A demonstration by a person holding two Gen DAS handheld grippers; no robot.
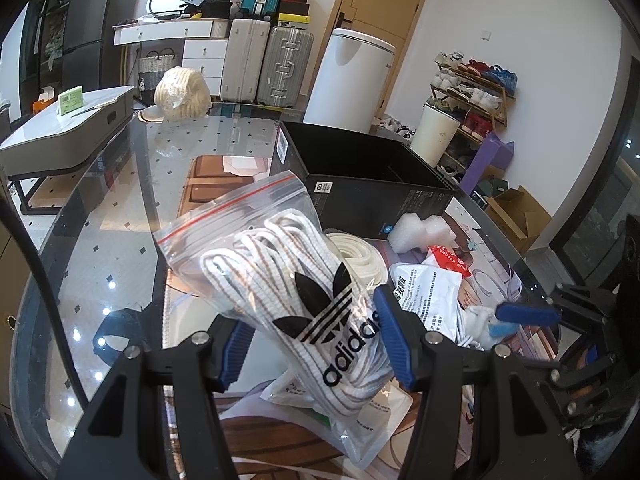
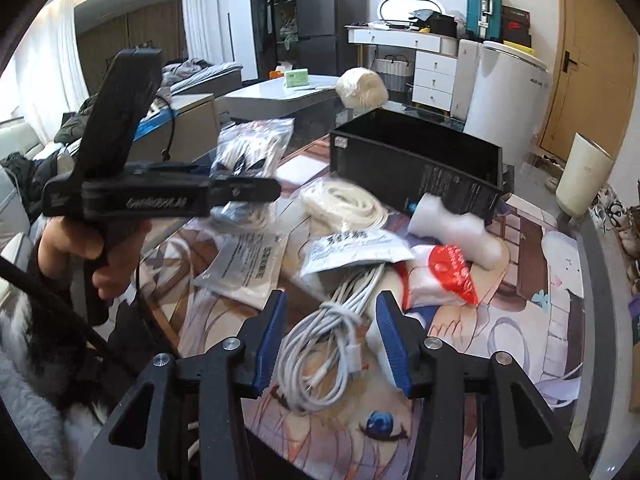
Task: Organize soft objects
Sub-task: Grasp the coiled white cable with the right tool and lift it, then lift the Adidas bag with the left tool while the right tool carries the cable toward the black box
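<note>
My left gripper (image 1: 316, 344) is shut on a clear zip bag of white shoelaces (image 1: 288, 280) with a black adidas logo, held up above the table; the bag also shows in the right wrist view (image 2: 250, 148). My right gripper (image 2: 332, 340) is open, its blue pads on either side of a bundled white cable (image 2: 332, 340) lying on the printed mat. A black open box (image 1: 360, 172) stands behind; it also shows in the right wrist view (image 2: 416, 160). Near it lie a coiled white rope (image 2: 344, 200), white foam (image 2: 452, 224), a red packet (image 2: 452, 272) and a white printed pouch (image 2: 356, 248).
The glass table (image 1: 120, 200) carries a printed mat (image 2: 520, 320) and a flat plastic bag with a leaflet (image 2: 248, 264). A wrapped cream bundle (image 1: 182, 92) sits at the far edge. A white bin (image 1: 348, 80), suitcases and a shoe rack stand beyond.
</note>
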